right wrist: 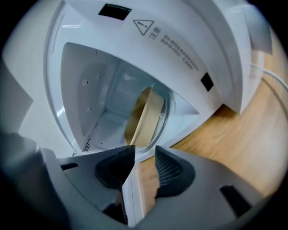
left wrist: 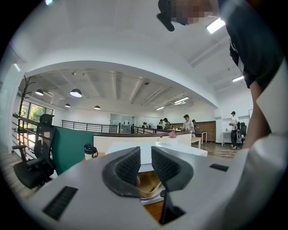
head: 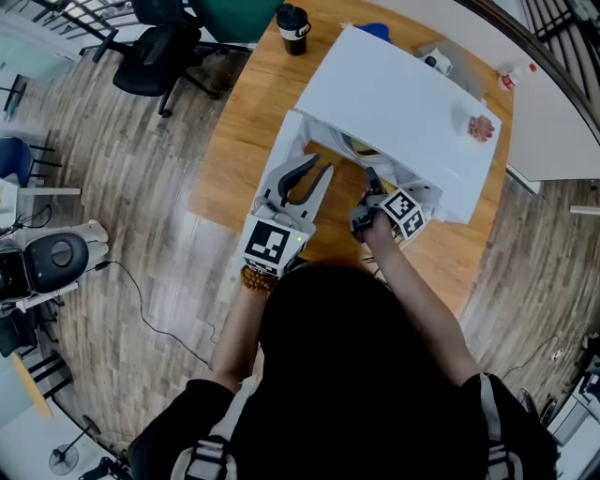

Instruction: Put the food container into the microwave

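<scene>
A white microwave (head: 403, 103) stands on the wooden bench (head: 239, 141) near the middle of the head view, with its door (head: 285, 157) swung out to the left. The food container (head: 359, 147), a tan round tub, already sits inside the cavity, on the glass plate. In the right gripper view it fills the centre of the opening (right wrist: 144, 119), and in the left gripper view its rim shows low in the frame (left wrist: 150, 185). The left tongs (head: 317, 169) are held level just in front of the open door. Seen from their own camera (left wrist: 145, 157), the two ribbed pads stand a little apart with nothing pressed between them. The right tongs (head: 370, 185) point down toward the lower right of the opening. Their pads (right wrist: 145, 153) are spread wide and empty, and a white edge of the microwave runs under the gap. A black cup (head: 293, 28) stands at the far end of the bench, in the upper middle of the head view, and a pink flower (head: 481, 127) lies on the microwave's top at upper right.
</scene>
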Demonstrator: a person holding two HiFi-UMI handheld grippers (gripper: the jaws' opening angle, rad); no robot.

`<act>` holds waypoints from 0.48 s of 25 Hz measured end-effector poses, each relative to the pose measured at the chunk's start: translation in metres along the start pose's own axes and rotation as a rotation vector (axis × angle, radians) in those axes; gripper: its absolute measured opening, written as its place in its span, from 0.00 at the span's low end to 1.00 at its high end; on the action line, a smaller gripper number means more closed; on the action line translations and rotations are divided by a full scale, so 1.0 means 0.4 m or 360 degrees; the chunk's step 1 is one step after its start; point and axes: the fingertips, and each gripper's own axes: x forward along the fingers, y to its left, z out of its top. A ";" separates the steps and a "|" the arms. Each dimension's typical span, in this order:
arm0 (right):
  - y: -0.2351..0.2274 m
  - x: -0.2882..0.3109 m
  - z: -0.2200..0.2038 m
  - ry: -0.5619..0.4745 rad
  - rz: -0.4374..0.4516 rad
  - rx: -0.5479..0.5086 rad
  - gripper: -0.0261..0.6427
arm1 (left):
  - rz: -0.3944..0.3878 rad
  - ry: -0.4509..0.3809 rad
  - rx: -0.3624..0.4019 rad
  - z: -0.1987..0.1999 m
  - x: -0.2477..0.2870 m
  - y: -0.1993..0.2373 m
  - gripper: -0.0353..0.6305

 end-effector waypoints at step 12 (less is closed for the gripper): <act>0.013 -0.110 -0.097 0.0233 0.0052 -0.0164 0.25 | 0.0082 -0.0059 -0.0111 0.001 -0.009 -0.034 0.17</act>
